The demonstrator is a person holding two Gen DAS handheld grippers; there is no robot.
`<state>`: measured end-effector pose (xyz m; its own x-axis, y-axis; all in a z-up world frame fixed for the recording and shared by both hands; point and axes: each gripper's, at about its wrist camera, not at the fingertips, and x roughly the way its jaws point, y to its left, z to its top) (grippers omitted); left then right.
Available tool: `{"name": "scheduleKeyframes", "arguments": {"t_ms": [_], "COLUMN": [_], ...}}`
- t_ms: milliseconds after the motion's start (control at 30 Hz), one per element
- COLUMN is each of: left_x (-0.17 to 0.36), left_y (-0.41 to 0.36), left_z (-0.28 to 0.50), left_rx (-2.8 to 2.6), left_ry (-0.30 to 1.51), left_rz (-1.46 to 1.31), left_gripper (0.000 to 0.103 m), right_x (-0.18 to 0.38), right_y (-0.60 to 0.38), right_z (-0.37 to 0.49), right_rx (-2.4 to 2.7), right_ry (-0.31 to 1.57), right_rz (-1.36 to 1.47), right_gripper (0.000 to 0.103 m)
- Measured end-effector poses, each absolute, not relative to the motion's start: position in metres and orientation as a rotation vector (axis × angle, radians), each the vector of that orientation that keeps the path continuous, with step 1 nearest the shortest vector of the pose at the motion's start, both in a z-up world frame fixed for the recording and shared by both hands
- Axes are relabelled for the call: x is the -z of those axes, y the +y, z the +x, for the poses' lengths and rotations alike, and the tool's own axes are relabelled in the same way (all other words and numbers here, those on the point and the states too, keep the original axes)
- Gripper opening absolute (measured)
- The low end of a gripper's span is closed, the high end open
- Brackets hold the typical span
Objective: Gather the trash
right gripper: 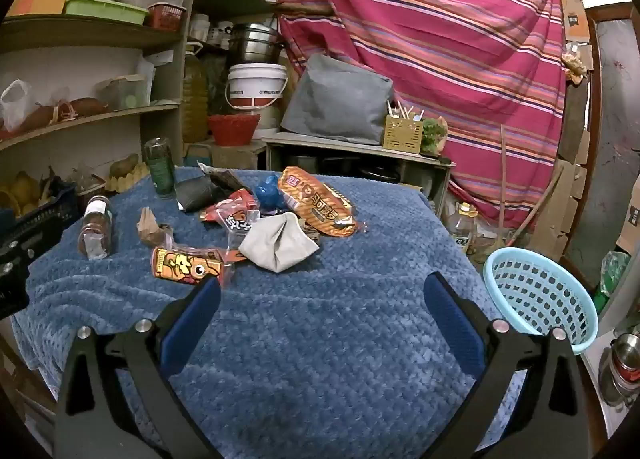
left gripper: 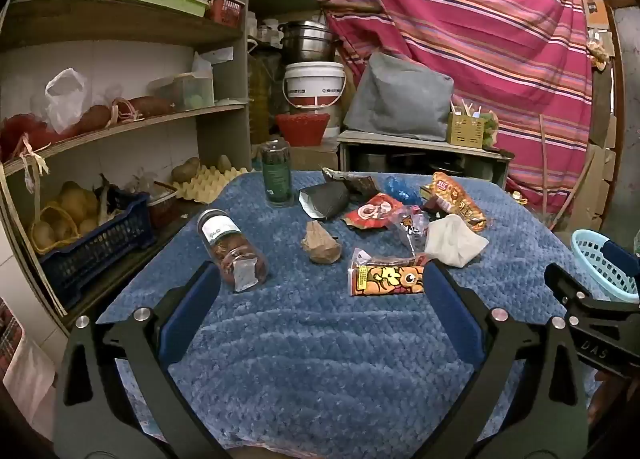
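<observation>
- While both claws stand apart and hold nothing, the left gripper (left gripper: 320, 279) and right gripper (right gripper: 322, 291) hover over bare blue knitted tablecloth (right gripper: 320, 339), so nothing is collected yet.
- Trash lies in a heap at 12 o'clock of the right gripper: a crumpled white paper wad (right gripper: 280, 245), an orange cartoon snack wrapper (right gripper: 186, 265) and a long orange striped snack packet (right gripper: 318, 201).
- Overlapping wrappers may come up together, or a thin film may slip from the pads.
- A pinch set too low could snag the soft cloth and drag the lying brown-filled glass jar (left gripper: 232, 251), which would likely roll.
- At 3 o'clock, the light-blue plastic mesh basket (right gripper: 540, 291) sits at the table's edge; a nudge may tip it off.
</observation>
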<state>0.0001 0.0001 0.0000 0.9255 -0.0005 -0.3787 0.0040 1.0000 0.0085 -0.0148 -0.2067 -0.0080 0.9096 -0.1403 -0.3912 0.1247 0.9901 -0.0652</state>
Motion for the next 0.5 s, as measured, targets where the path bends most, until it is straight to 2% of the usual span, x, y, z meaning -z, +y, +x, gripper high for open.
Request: {"name": "scheduleKeyframes", "arguments": {"t_ms": [500], "left_x": [0.0], "left_y": [0.0002], "left_z": [-0.0001], "left_rx": [0.003], "left_ry": [0.384], "left_rz": [0.007], "left_gripper": [0.098], "right_x": [0.0101], "right_y": [-0.2071], "right_z": [-0.0119], "right_rx": [0.141], "right_ry": [0.404], "right_rz": [-0.043], "right_gripper": [0.099]}}
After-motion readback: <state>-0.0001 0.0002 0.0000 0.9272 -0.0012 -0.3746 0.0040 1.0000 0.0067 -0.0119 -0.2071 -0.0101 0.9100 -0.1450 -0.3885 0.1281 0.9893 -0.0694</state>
